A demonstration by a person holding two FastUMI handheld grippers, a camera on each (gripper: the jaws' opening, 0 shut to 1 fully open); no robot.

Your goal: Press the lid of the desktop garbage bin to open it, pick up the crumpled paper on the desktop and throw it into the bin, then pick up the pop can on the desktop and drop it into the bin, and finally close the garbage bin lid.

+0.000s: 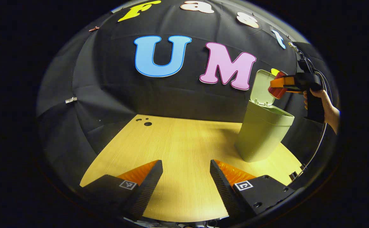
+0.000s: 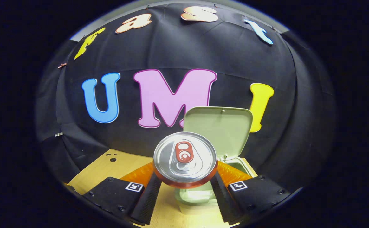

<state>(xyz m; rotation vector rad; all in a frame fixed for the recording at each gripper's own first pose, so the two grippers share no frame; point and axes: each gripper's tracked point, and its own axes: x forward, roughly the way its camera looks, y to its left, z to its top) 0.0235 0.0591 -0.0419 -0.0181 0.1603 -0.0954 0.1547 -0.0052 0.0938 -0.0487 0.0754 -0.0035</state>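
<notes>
- Risk: can (image 2: 184,160) misses the bin (image 1: 262,136). In the left gripper view it hangs lying sideways, up by the raised lid (image 1: 262,87) and above the opening; a release while it sits off-centre could bounce it off the rim and onto the tabletop (image 1: 178,142).
- Second risk: can or right claw (image 2: 184,186) knocks the lid, which stands upright just behind it, and tips it shut before the drop.
- Third: bin looks light and nothing steadies it, so a bump might shove or topple it.
- Right claw: closed on the can, one finger pressing each side of the body, can top facing the camera. Bin opening lies directly below in the right gripper view.
- Left claw (image 1: 186,177): fingers spread wide, nothing between them, hovering low over bare tabletop, well apart from the bin.
- Paper: can't tell whether it lies inside.
</notes>
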